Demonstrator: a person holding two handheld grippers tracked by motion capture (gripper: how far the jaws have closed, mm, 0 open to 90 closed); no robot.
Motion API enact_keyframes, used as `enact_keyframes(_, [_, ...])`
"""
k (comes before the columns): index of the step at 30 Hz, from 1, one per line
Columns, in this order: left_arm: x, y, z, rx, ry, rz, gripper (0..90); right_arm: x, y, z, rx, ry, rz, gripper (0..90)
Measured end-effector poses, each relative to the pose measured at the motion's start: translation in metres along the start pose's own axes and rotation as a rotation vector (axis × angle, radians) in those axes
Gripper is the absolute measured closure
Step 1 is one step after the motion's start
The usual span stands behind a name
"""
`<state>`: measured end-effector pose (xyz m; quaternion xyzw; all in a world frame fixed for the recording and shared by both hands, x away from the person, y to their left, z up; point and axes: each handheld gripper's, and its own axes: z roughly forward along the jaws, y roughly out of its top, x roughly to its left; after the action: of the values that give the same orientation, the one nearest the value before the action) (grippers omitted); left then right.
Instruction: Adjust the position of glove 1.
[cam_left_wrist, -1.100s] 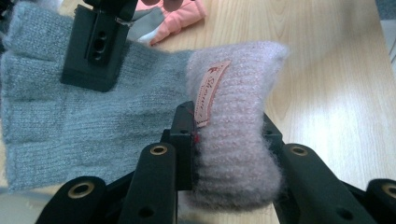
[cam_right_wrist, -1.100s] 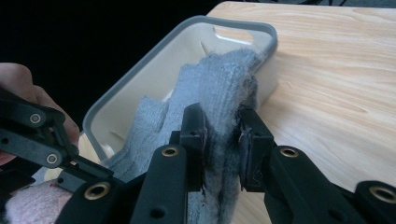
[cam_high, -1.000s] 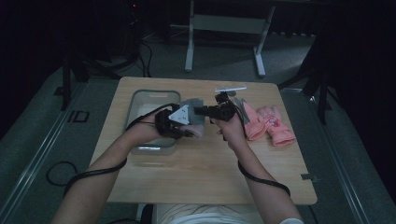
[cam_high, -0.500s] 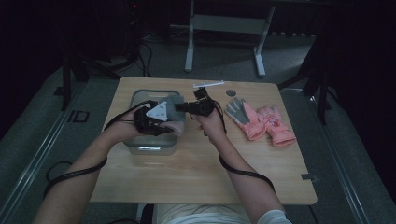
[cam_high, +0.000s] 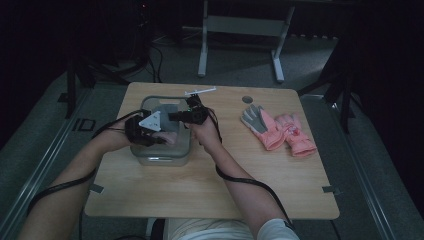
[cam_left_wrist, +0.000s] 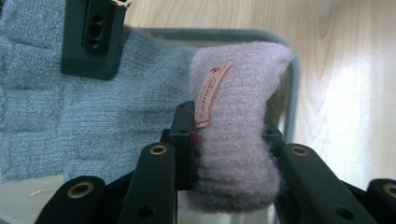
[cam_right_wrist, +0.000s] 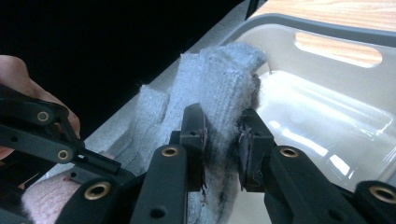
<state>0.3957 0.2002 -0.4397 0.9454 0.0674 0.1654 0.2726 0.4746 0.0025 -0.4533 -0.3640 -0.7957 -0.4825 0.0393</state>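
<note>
Over the clear plastic bin (cam_high: 162, 159), a knitted glove (cam_left_wrist: 116, 107) with grey fingers and a fuzzy pink ribbed cuff bearing a small label hangs stretched, the left gripper (cam_left_wrist: 229, 140) clamped on the cuff, the right gripper (cam_right_wrist: 223, 128) pinching the grey fingers

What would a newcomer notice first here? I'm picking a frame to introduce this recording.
First, the two grippers meeting over the clear bin at the table's left, stretching one glove between them: the left gripper pinches its pink cuff, the right gripper its grey finger end. Next, the pink gloves lying to the right on the wood.
</note>
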Motion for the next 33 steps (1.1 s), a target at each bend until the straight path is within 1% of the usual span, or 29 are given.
enact_keyframes(4, [0.007, -0.006, 0.015, 0.03, -0.023, 0.001, 68.6, -0.008, -0.002, 0.013, 0.02, -0.021, 0.01, 75.3])
enact_keyframes(6, [0.011, -0.01, 0.02, 0.032, -0.05, -0.02, 68.6, -0.013, -0.005, 0.018, 0.033, -0.022, 0.024, 75.2])
enact_keyframes(8, [0.013, -0.013, 0.026, 0.039, -0.063, -0.026, 68.5, -0.018, -0.007, 0.024, 0.047, -0.025, 0.036, 75.1])
enact_keyframes(10, [0.015, -0.016, 0.033, 0.051, -0.074, -0.034, 68.5, -0.022, -0.009, 0.03, 0.064, -0.041, 0.042, 75.0])
enact_keyframes(13, [0.019, -0.019, 0.042, 0.077, -0.081, -0.034, 68.5, -0.027, -0.01, 0.038, 0.089, -0.06, 0.052, 74.8])
enact_keyframes(14, [0.019, -0.02, 0.044, 0.086, -0.07, -0.034, 68.5, -0.027, -0.01, 0.04, 0.092, -0.06, 0.055, 74.7])
enact_keyframes(16, [0.02, -0.022, 0.05, 0.112, -0.062, -0.028, 68.4, -0.028, -0.007, 0.042, 0.105, -0.066, 0.05, 74.3])
enact_keyframes(18, [0.022, -0.024, 0.053, 0.116, -0.062, -0.029, 68.3, -0.028, -0.005, 0.044, 0.122, -0.075, 0.042, 74.0])
enact_keyframes(20, [0.023, -0.024, 0.056, 0.126, -0.07, -0.023, 68.3, -0.028, -0.004, 0.046, 0.131, -0.078, 0.043, 73.4])
enact_keyframes(22, [0.024, -0.024, 0.06, 0.138, -0.065, -0.014, 68.3, -0.028, -0.003, 0.046, 0.138, -0.079, 0.046, 71.2])
enact_keyframes(23, [0.025, -0.024, 0.061, 0.136, -0.076, -0.017, 68.3, -0.028, -0.003, 0.045, 0.14, -0.085, 0.042, 69.3])
enact_keyframes(24, [0.026, -0.025, 0.064, 0.145, -0.08, -0.017, 68.3, -0.028, -0.003, 0.044, 0.138, -0.092, 0.037, 66.7])
enact_keyframes(25, [0.026, -0.025, 0.068, 0.166, -0.089, -0.014, 68.2, -0.028, -0.003, 0.042, 0.133, -0.102, 0.033, 63.5])
enact_keyframes(26, [0.025, -0.026, 0.071, 0.18, -0.098, -0.012, 68.2, -0.029, -0.003, 0.04, 0.127, -0.115, 0.025, 63.4])
enact_keyframes(27, [0.025, -0.026, 0.075, 0.194, -0.101, -0.011, 68.0, -0.03, -0.003, 0.038, 0.124, -0.106, 0.035, 62.7])
enact_keyframes(28, [0.025, -0.027, 0.077, 0.195, -0.111, -0.016, 67.9, -0.031, -0.003, 0.036, 0.119, -0.096, 0.042, 61.8])
enact_keyframes(30, [0.026, -0.027, 0.077, 0.188, -0.109, -0.025, 67.7, -0.032, -0.004, 0.031, 0.112, -0.1, 0.035, 61.1])
enact_keyframes(33, [0.027, -0.027, 0.077, 0.19, -0.105, -0.036, 66.2, -0.031, -0.005, 0.026, 0.102, -0.087, 0.032, 60.1])
